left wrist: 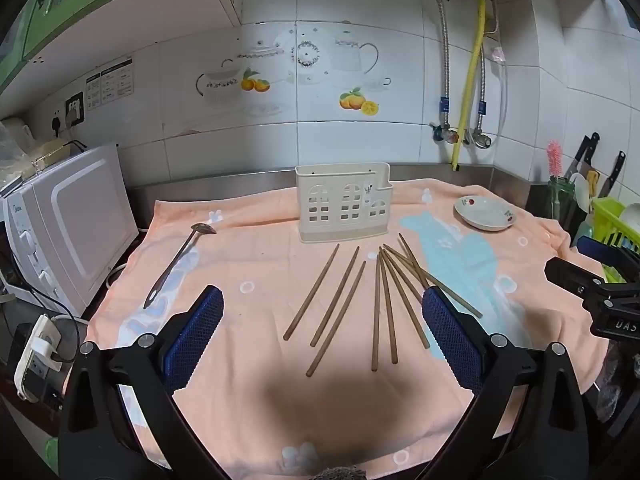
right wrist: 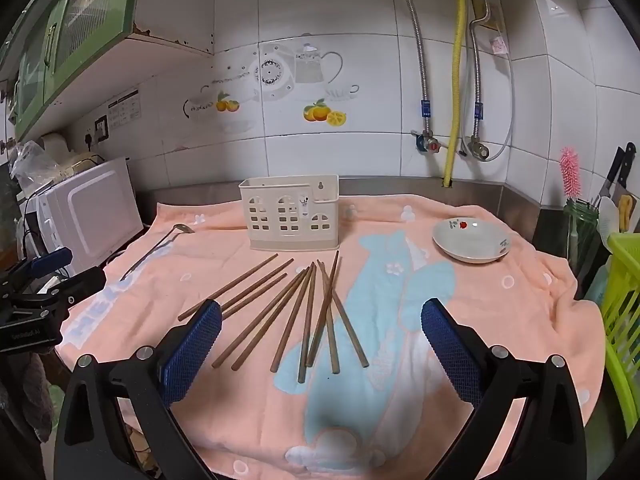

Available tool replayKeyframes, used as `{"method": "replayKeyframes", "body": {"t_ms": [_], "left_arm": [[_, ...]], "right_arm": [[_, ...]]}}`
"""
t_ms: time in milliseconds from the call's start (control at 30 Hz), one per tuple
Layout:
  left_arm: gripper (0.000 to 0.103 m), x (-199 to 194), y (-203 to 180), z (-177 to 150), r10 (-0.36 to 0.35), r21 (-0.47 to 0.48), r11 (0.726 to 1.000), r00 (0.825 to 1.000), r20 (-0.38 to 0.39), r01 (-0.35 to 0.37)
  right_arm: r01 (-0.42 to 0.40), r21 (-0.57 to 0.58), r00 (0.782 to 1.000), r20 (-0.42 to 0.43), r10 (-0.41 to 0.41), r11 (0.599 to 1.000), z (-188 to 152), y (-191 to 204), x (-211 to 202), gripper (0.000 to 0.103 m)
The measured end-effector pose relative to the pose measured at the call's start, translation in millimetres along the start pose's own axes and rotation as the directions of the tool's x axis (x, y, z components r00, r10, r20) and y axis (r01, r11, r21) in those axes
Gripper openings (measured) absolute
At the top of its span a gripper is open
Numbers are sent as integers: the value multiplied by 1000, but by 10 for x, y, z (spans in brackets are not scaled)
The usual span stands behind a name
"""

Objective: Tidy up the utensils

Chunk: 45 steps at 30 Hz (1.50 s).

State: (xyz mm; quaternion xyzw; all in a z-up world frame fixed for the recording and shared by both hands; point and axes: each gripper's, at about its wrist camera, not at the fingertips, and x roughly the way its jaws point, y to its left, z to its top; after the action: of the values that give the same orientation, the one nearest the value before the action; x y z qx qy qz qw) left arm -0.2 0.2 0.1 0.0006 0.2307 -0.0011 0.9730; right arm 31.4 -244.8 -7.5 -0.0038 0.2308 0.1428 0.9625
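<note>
Several brown wooden chopsticks (left wrist: 382, 304) lie fanned out on a peach towel (left wrist: 260, 264), also in the right wrist view (right wrist: 308, 312). Behind them stands an empty cream utensil holder (left wrist: 343, 204) (right wrist: 290, 214). A metal spoon (left wrist: 178, 260) (right wrist: 156, 246) lies to the left. My left gripper (left wrist: 322, 316) is open and empty, above the near ends of the chopsticks. My right gripper (right wrist: 320, 328) is open and empty, also over the chopsticks. The right gripper shows at the right edge of the left wrist view (left wrist: 588, 280); the left gripper shows at the left edge of the right wrist view (right wrist: 48, 280).
A white dish (left wrist: 485, 213) (right wrist: 472, 240) sits at the towel's back right. A white microwave (left wrist: 68, 224) stands on the left. A green rack (right wrist: 624, 300), a jar with a pink brush (right wrist: 576, 216) and knives stand on the right. Tiled wall with pipes behind.
</note>
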Motion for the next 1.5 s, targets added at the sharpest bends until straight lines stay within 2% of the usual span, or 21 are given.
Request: {"method": "replayKeyframes", "body": {"t_ms": [1500], "left_arm": [[98, -8, -29, -1, -10, 4, 1000, 1000, -6, 10]], "right_arm": [[-14, 8, 1000, 0, 14, 1000, 2, 22, -3, 97]]}}
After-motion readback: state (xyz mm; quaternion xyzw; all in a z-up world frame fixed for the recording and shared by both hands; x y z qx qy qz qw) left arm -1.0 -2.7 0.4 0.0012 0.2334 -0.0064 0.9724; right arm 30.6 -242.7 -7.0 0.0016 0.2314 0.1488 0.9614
